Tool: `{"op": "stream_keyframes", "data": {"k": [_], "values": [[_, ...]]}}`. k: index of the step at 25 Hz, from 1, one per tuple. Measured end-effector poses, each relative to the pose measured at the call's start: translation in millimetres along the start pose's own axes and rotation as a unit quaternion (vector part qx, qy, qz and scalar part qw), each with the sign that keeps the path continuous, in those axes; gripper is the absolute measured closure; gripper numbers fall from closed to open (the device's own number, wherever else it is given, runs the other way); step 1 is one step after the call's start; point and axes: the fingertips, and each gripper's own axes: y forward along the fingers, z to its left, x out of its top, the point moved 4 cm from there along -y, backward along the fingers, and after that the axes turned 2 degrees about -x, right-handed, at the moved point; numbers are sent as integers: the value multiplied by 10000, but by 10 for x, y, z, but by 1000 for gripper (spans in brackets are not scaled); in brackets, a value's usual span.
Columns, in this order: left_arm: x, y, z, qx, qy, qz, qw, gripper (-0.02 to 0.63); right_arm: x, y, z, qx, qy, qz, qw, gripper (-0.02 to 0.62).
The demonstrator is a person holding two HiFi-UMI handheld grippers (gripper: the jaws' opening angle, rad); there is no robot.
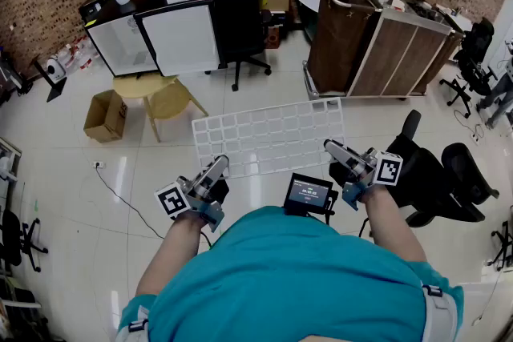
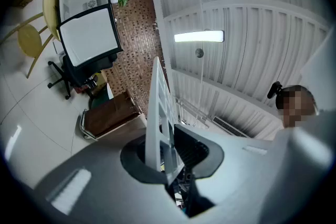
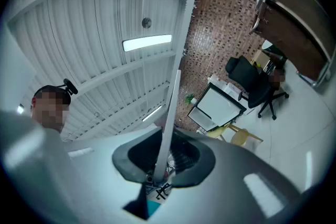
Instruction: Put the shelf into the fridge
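Note:
A white grid shelf (image 1: 268, 136) hangs flat in the air in front of me, held at its near edge by both grippers. My left gripper (image 1: 216, 170) is shut on its near left corner, my right gripper (image 1: 335, 150) on its near right corner. Seen edge-on, the shelf (image 2: 159, 113) rises from between the left jaws, and the shelf (image 3: 169, 118) does the same between the right jaws. The small fridge (image 1: 127, 44) stands open at the far left, its white door (image 1: 181, 38) swung out. The fridge (image 2: 84, 5) also shows in the left gripper view.
A yellow stool (image 1: 156, 94) and a cardboard box (image 1: 105, 116) stand in front of the fridge. A black office chair (image 1: 238, 8) is beside the door. A brown wheeled cabinet (image 1: 373, 44) is at the far right, more black chairs (image 1: 437, 176) near right. A small screen (image 1: 309, 194) sits at my chest.

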Motion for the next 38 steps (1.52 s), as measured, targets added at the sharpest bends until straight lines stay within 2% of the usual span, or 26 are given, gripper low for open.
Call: {"op": "stream_keyframes", "data": {"k": [12,18,25,29,33,36,38], "values": [[-12,-44,76,72,2,-88,9999,554,-11,51,-128,22,58,85,9999,551],[777,-935,208,79,-78,-197,9997,554,-421,1183,-10,-14,51,202,9998,551],[1331,-1565,284,222,-9,-202,9995,556,-759,1957,-56,90,159,200,9996,551],[1528,-1819,416,327,69,-275,9991,555,-901,2285,-206,174,228,311,9991,552],[1654,-1950,586,492,88,-467,9977,555,-869,2565,-408,339,304,470,9979,551],[1686,-1954,782,654,164,-606,9959,555,-804,2692,-689,516,391,564,9963,551],[1655,-1869,1024,758,260,-665,9946,555,-753,2703,-1040,650,451,629,9949,551]]}}
